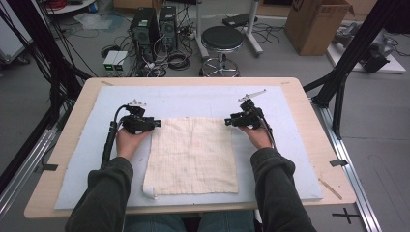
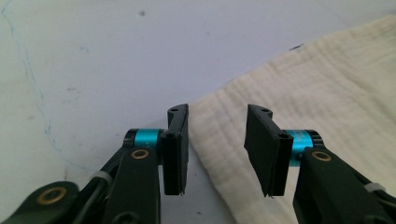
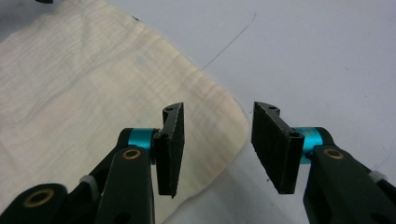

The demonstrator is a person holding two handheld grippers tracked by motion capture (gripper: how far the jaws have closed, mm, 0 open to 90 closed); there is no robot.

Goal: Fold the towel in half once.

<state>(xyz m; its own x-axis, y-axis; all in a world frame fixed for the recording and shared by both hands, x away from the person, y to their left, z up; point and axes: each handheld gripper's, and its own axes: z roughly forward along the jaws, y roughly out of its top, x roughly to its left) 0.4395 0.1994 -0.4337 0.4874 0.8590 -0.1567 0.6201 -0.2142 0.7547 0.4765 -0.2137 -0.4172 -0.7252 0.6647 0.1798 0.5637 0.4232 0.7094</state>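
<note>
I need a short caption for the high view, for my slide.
Two hand-held tongs, left and right, open at the far corners of a cream cloth on a pale mat.

A cream, crinkled square cloth (image 1: 192, 155) lies flat, its near-left corner turned up.

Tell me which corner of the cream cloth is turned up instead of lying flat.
The near-left corner of the cream cloth, by the person's left sleeve, is curled over. The other three lie flat on the grey mat.
</note>
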